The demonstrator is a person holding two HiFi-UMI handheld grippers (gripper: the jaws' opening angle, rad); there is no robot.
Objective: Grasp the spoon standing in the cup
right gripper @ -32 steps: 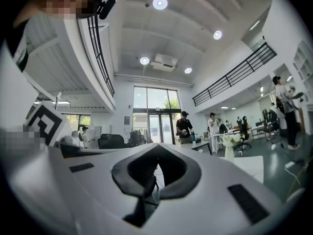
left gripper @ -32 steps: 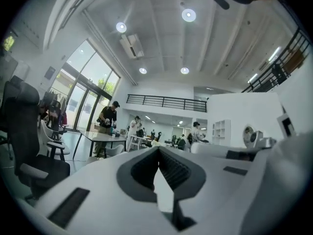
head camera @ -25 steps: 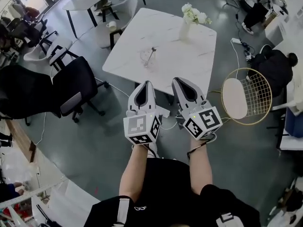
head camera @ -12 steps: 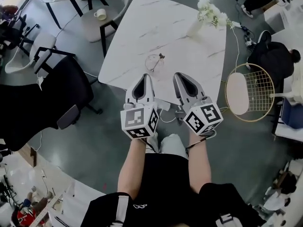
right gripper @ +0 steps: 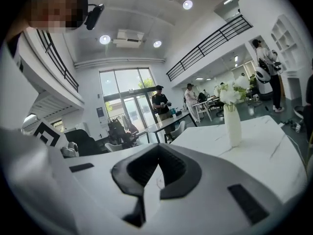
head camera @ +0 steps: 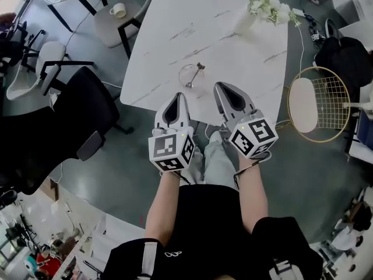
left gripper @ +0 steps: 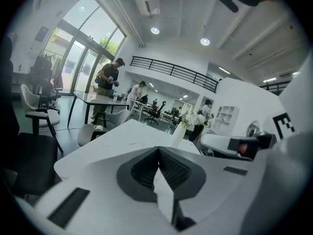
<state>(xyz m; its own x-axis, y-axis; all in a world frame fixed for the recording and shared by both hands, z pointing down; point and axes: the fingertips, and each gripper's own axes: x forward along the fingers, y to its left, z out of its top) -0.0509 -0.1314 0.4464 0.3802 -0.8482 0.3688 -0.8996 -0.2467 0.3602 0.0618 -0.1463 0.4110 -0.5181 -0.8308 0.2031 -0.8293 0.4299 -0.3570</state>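
A clear glass cup [head camera: 189,75] stands on the white marble table [head camera: 233,45], near its front edge. A metal spoon [head camera: 196,73] leans in the cup, its handle tilted to the upper right. My left gripper [head camera: 177,95] is shut and empty, just short of the table edge, below and slightly left of the cup. My right gripper [head camera: 222,87] is shut and empty too, at the table's front edge, to the right of the cup. In both gripper views the jaws meet at the tip with nothing between them; the cup is hidden in the left gripper view.
A white vase of white flowers [head camera: 254,4] stands at the table's far right. A black office chair [head camera: 70,118] is to the left, a gold wire chair [head camera: 317,104] to the right. A mug [head camera: 117,10] sits on a stool beyond the table. People stand far off [left gripper: 108,84].
The person has stepped toward the table: the table and cup have come closer and both grippers now reach its front edge. Both grippers stayed shut.
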